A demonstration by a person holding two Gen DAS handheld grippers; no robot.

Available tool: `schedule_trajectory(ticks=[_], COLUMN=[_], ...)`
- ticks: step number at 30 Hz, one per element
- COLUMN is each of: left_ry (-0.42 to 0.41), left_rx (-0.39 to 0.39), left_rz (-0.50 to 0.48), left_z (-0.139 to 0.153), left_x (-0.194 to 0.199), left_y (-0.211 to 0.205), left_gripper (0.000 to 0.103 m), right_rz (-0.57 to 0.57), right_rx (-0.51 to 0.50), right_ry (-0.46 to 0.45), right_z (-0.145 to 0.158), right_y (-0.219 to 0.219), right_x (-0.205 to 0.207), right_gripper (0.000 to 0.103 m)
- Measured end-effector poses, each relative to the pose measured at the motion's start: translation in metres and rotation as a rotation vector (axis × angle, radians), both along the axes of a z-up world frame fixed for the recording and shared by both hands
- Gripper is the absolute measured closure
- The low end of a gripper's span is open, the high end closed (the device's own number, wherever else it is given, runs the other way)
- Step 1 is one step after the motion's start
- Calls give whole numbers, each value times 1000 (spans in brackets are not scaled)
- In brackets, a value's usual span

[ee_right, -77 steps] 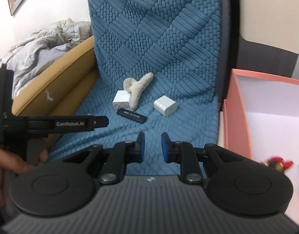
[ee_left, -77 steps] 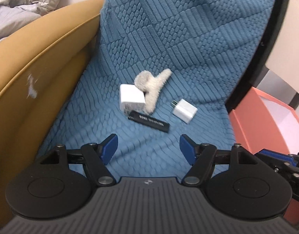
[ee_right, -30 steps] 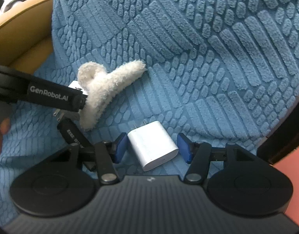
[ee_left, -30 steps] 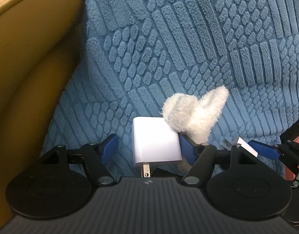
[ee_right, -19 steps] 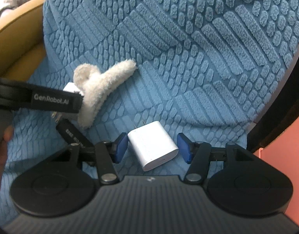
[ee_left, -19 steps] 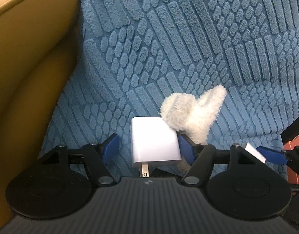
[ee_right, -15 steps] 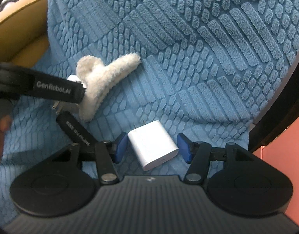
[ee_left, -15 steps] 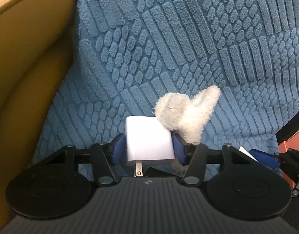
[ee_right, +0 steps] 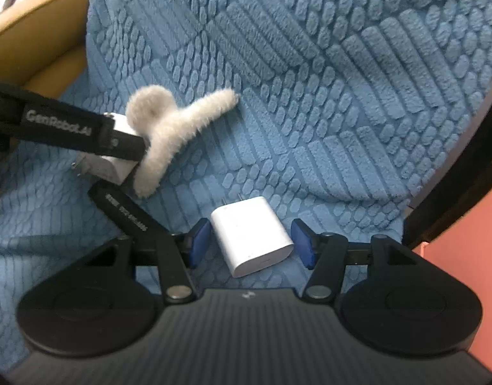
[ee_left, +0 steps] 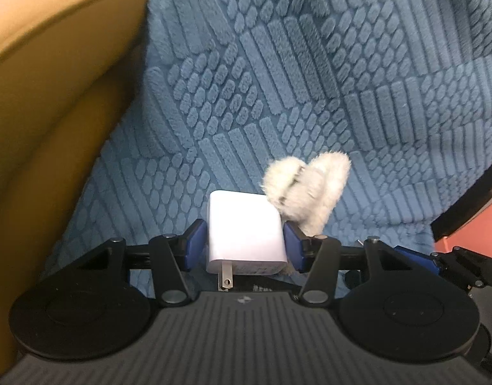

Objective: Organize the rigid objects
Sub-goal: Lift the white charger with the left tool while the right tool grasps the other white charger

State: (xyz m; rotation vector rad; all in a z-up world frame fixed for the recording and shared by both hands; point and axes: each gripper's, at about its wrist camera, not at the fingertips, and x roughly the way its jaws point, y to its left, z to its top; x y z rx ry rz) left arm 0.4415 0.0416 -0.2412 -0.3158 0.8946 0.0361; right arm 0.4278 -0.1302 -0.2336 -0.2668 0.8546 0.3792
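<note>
Closing on the left-hand white charger, the left gripper had brought its blue fingers in from the wide spread of a moment earlier until they pinched the plug block by its two side faces, prongs pointing back toward the camera. The charger sat on the blue textured cover, with the fluffy white hair claw touching its far right corner. That contact mattered: lifting the charger seemed likely to nudge or drag the claw.

The right gripper had not changed; its fingers stayed spread, straddling the second white charger with a gap on each side, prongs pointing away. A black stick-shaped device lay just left of it on the cover, below the claw.

Judging by this, one charger was secured and ready to lift, while the other awaited its squeeze. A pink box showed at the right edge, probably the destination.
</note>
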Motion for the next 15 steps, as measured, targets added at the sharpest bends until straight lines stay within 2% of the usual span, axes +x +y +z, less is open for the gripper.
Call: schedule_trajectory(ticks=[6, 15], left_ry=[-42, -21], left_rx=[-13, -34], left_rz=[-10, -19], left_z=[17, 20], left_x=[-34, -64], left_y=[3, -4], left_gripper=[45, 45], right_rz=[-26, -99], right_rx=[37, 73], right_ry=[-9, 1], right_z=[16, 36], right_y=[-7, -19], right_x=[-14, -54], right_gripper=[44, 44])
